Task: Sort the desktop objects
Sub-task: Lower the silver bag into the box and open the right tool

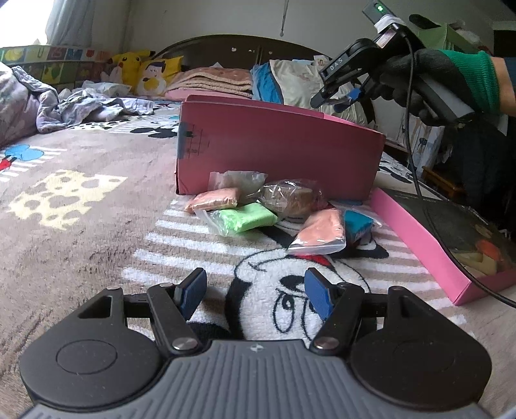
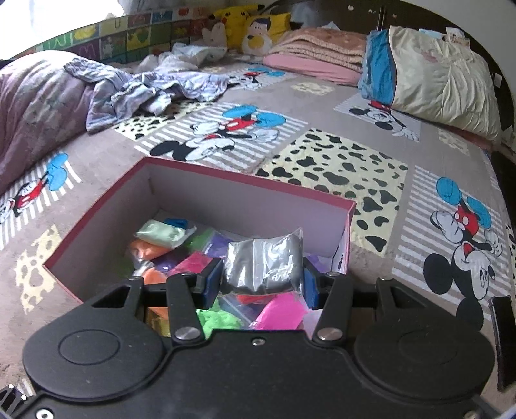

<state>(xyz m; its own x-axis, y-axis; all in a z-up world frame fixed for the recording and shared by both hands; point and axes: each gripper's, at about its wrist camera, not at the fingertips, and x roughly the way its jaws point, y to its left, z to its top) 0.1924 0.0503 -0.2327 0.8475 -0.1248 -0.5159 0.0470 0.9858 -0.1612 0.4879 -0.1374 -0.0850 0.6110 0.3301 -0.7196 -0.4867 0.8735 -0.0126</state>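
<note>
Several clay packets in clear bags lie on the blanket in front of a pink box [image 1: 280,151]: a green one [image 1: 246,217], two salmon ones [image 1: 214,199] [image 1: 322,230], a brown one [image 1: 290,196] and a blue one [image 1: 358,224]. My left gripper [image 1: 254,295] is open and empty, low over the blanket before them. My right gripper [image 2: 262,278] is shut on a grey clay packet [image 2: 264,264], held above the open pink box [image 2: 106,212], which holds several coloured packets. It also shows in the left wrist view [image 1: 338,96], high above the box.
The pink box lid [image 1: 419,245] lies right of the packets. A Mickey-print blanket [image 2: 338,167] covers the bed. Crumpled clothes [image 2: 154,87], pillows [image 2: 435,80] and plush toys [image 2: 238,19] lie at the far side. A dark phone-like object [image 2: 503,338] lies at the right edge.
</note>
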